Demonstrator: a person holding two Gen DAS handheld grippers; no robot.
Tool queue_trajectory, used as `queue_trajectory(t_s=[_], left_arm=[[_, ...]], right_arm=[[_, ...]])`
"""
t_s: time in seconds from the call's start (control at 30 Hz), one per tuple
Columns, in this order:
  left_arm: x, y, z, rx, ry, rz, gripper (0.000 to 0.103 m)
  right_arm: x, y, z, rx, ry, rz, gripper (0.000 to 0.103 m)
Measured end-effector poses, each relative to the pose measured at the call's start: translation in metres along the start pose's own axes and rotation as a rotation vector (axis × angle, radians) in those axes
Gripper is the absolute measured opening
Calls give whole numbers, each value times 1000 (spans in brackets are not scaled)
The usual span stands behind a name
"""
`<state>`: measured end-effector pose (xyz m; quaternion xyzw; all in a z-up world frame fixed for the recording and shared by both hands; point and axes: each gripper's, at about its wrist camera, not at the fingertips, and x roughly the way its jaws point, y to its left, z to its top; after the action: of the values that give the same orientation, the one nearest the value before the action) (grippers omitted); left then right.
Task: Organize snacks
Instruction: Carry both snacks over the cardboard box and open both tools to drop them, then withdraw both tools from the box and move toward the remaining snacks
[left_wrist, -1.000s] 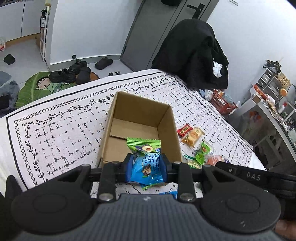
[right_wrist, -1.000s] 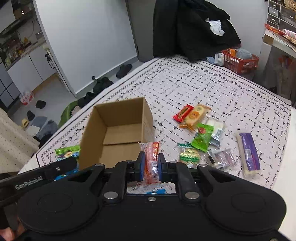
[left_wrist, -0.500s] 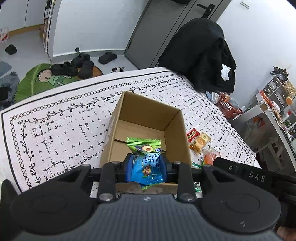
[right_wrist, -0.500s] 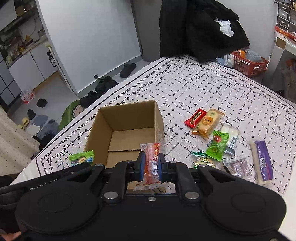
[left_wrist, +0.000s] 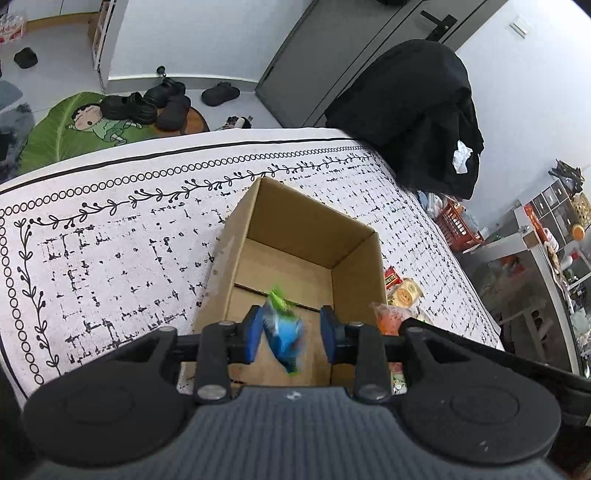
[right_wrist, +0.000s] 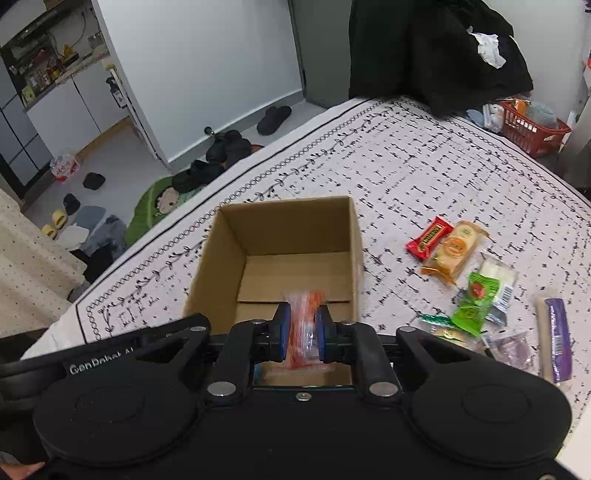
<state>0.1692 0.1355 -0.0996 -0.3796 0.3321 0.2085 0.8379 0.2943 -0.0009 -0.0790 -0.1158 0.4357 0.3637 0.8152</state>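
An open cardboard box (left_wrist: 354, 258) (right_wrist: 218, 266) stands on the patterned white bed cover. My left gripper (left_wrist: 291, 334) is open right over the box. A blue and green snack packet (left_wrist: 284, 332) is blurred between its pads, dropping free. My right gripper (right_wrist: 301, 332) is shut on a clear and orange snack packet (right_wrist: 303, 325), held over the near end of the box. That orange packet also shows in the left wrist view (left_wrist: 391, 317), right of the box.
Several loose snacks lie right of the box: a red bar (right_wrist: 428, 236), an orange biscuit pack (right_wrist: 452, 253), green packets (right_wrist: 474, 302), a purple bar (right_wrist: 557, 339). A black coat (right_wrist: 436, 48) and a red basket (right_wrist: 532, 127) are beyond the bed. Shoes lie on the floor at left.
Both grippers moved forward over the box. My left gripper opened and the blue and green packet is falling out of it. My right gripper stayed shut on the orange packet.
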Motion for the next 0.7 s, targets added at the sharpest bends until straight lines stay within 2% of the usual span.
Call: queue_trajectory(t_s=[0.07, 0.2, 0.3, 0.47, 0.53, 0.63, 0.7], left_arm=[[1, 3, 2, -6, 13, 5, 33], [-4, 7, 4, -17, 21, -10, 42], [-10, 5, 5, 0, 20, 23, 48], [-19, -1, 1, 27, 19, 35, 49], [-24, -6, -1, 43, 11, 51, 59], [-34, -12, -6, 58, -18, 122, 73], [-40, -14, -9, 67, -32, 120, 79]], right_arm=[[-2, 0, -1, 5, -12, -6, 37], [-10, -8, -4, 20, -22, -24, 46], [-18, -14, -8, 31, -35, -38, 57], [-36, -25, -17, 49, -52, -37, 79], [-42, -29, -21, 57, -63, -33, 82], [-51, -37, -28, 70, -71, -30, 88], [-56, -44, -33, 85, -75, -29, 89]])
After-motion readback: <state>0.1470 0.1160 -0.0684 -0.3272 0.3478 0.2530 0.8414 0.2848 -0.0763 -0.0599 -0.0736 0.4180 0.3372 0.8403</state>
